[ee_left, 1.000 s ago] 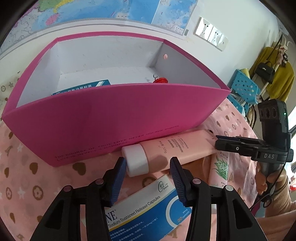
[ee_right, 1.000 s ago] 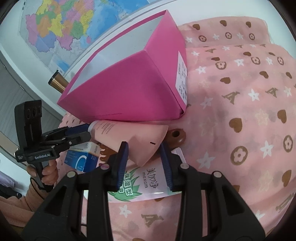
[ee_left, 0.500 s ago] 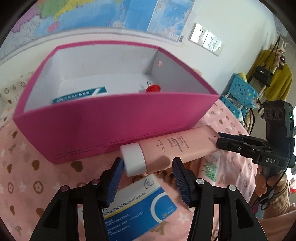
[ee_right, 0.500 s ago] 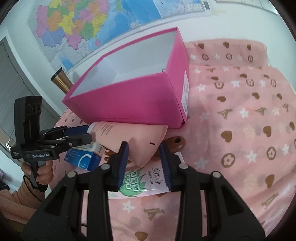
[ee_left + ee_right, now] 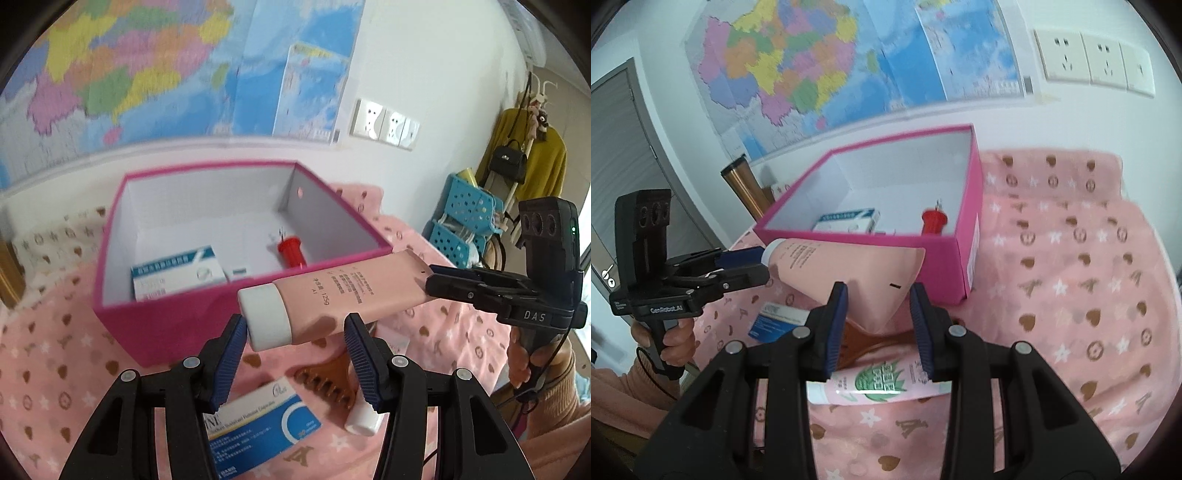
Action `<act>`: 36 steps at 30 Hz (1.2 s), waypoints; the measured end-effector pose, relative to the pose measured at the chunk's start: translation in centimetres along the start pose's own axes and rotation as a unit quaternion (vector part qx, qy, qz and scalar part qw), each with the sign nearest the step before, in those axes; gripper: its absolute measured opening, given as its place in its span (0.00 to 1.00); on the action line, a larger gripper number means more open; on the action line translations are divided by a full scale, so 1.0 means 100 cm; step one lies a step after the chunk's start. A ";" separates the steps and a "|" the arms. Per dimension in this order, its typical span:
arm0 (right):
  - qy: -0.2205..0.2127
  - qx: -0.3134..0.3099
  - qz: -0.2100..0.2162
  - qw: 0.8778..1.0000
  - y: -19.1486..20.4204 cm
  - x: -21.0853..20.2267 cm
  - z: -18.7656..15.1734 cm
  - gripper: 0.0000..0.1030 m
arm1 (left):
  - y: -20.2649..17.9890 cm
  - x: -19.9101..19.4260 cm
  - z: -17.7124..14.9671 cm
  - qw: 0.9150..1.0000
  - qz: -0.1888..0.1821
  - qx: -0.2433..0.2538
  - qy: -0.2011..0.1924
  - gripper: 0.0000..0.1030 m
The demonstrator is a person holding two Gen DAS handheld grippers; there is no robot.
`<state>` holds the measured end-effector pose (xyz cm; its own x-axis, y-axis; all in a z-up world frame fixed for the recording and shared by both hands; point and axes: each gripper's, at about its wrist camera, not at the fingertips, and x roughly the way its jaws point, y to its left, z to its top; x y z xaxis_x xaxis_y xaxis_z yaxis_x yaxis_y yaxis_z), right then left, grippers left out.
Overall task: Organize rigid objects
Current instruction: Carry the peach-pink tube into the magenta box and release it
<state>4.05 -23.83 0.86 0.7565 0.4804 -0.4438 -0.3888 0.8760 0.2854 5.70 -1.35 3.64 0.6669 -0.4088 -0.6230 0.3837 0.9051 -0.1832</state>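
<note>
A pink tube (image 5: 332, 295) with a white cap (image 5: 264, 319) hangs in the air in front of the pink box (image 5: 166, 325). My right gripper (image 5: 879, 314) is shut on the tube's flat crimped end (image 5: 882, 291). My left gripper (image 5: 293, 350) has its jaws around the cap end, with a small gap at the right pad; its hold is unclear. The box (image 5: 956, 266) holds a white-and-blue carton (image 5: 177, 273) and a red object (image 5: 291, 251).
On the pink patterned cloth (image 5: 1071, 295) below lie a blue-and-white capsule carton (image 5: 258, 424), a brown comb (image 5: 325, 380) and a green-printed tube (image 5: 882, 384). A copper-coloured flask (image 5: 742, 184) stands left of the box. The wall with a map is behind.
Both grippers have risen with the pink tube, from the cloth against the box front to the height of the box rim. The box's inside now shows more fully.
</note>
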 end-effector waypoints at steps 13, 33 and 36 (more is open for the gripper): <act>-0.024 -0.019 -0.013 0.999 -0.007 0.006 0.038 0.36 | 0.011 0.012 0.038 1.000 0.006 -0.005 -0.023 0.53; 0.014 -0.034 -0.058 0.998 -0.026 0.050 0.063 0.37 | 0.038 0.069 0.051 0.999 0.003 -0.040 0.027 0.53; 0.023 -0.034 -0.063 0.997 -0.029 0.057 0.065 0.37 | 0.038 0.078 0.050 0.999 0.010 -0.039 0.036 0.53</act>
<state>12.89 -23.94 3.07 0.7775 0.3672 -0.5105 -0.3291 0.9294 0.1672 15.54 -1.66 1.93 0.6248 -0.3836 -0.6801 0.3184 0.9204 -0.2267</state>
